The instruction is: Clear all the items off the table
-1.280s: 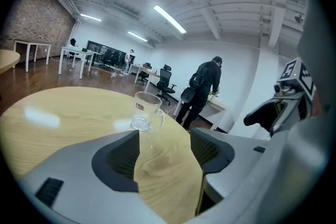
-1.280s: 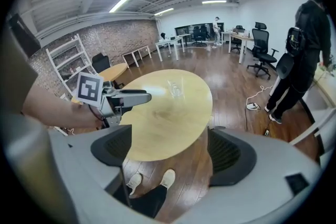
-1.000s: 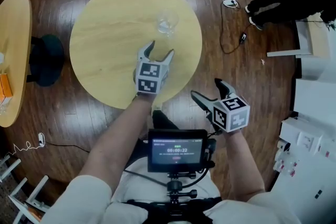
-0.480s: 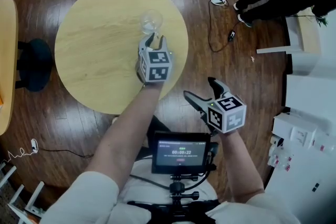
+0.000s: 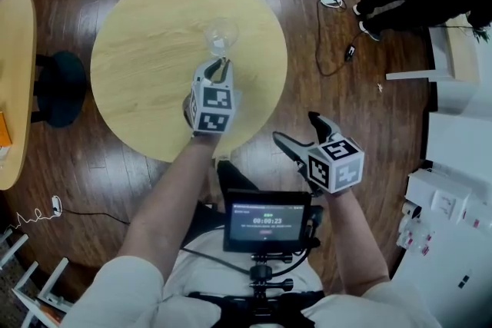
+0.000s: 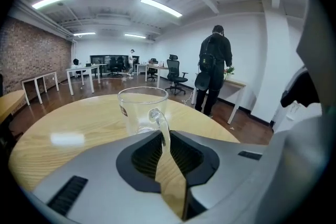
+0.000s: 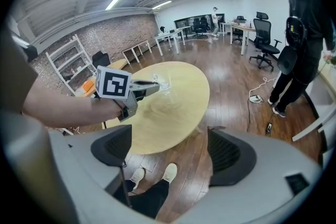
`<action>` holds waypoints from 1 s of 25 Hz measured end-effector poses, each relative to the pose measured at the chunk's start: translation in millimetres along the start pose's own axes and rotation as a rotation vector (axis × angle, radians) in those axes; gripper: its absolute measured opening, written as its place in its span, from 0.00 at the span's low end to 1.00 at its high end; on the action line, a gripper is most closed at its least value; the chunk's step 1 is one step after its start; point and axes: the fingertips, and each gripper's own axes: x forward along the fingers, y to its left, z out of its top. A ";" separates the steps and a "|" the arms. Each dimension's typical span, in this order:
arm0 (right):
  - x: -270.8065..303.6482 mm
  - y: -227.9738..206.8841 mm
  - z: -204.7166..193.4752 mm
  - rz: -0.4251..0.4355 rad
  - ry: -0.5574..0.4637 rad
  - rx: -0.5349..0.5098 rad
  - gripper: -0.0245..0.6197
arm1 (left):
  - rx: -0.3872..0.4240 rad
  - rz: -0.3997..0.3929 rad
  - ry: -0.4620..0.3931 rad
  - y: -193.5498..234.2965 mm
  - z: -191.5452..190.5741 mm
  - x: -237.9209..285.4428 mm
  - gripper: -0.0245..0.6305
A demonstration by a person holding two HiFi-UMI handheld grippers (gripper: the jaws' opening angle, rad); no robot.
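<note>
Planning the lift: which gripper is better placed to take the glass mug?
Left gripper: its jaws have just closed on the glass mug handle. The right gripper sits open, off the table.

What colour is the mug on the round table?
The mug is clear, colourless glass. It shows best in the left gripper view.

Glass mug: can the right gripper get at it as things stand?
Probably yes, body only: the right gripper is open, empty, off the table edge, nothing between. The left gripper has just closed on the glass mug's handle.
</note>
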 end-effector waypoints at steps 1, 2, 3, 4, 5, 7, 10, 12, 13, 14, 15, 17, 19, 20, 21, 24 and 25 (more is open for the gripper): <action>1.6 2.3 0.1 0.006 0.000 -0.001 0.75 | 0.014 -0.003 0.005 4.9 -4.9 -8.7 0.10; 3.0 4.2 0.5 0.012 0.000 -0.003 0.75 | 0.025 -0.001 0.009 10.1 -9.8 -16.3 0.10; 4.4 5.4 1.0 0.018 0.001 -0.005 0.75 | 0.035 0.006 0.013 15.4 -14.5 -22.2 0.10; 5.8 5.9 1.4 0.022 0.002 -0.008 0.75 | 0.040 0.018 0.015 20.8 -18.3 -26.6 0.11; 7.4 6.5 1.5 0.026 0.005 -0.010 0.75 | 0.035 0.033 0.013 26.4 -21.1 -29.9 0.13; 10.8 9.6 1.7 0.033 0.012 -0.015 0.75 | -0.006 0.070 0.005 38.2 -24.4 -34.1 0.25; 15.1 15.1 2.7 0.039 0.025 -0.026 0.75 | -0.093 0.116 -0.001 47.5 -26.7 -31.7 0.26; 16.4 16.4 3.1 0.040 0.031 -0.032 0.75 | -0.125 0.132 -0.005 45.6 -25.5 -27.8 0.18; 16.7 16.4 3.3 0.040 0.033 -0.035 0.75 | -0.129 0.130 -0.007 43.6 -24.3 -26.1 0.11; 16.8 16.2 3.2 0.039 0.035 -0.037 0.75 | -0.127 0.122 -0.009 41.6 -22.8 -25.3 0.11; 16.7 16.1 2.8 0.039 0.038 -0.040 0.75 | -0.118 0.109 -0.013 40.1 -21.3 -25.9 0.10; 16.2 16.2 1.5 0.038 0.043 -0.043 0.75 | -0.086 0.075 -0.024 39.8 -19.1 -30.7 0.10; 17.3 17.0 1.0 0.039 0.047 -0.043 0.75 | -0.055 0.036 -0.035 41.9 -17.7 -36.5 0.10; 18.6 17.8 1.1 0.042 0.049 -0.043 0.75 | -0.045 0.011 -0.039 41.7 -17.4 -38.2 0.09; 19.8 18.9 1.4 0.047 0.050 -0.044 0.75 | -0.033 -0.015 -0.040 39.9 -17.8 -38.8 0.09; 22.3 22.4 3.7 0.058 0.049 -0.051 0.75 | 0.019 -0.083 -0.016 29.7 -23.1 -38.8 0.09; 22.8 23.8 5.5 0.061 0.047 -0.054 0.75 | 0.045 -0.095 0.001 27.7 -25.9 -39.6 0.09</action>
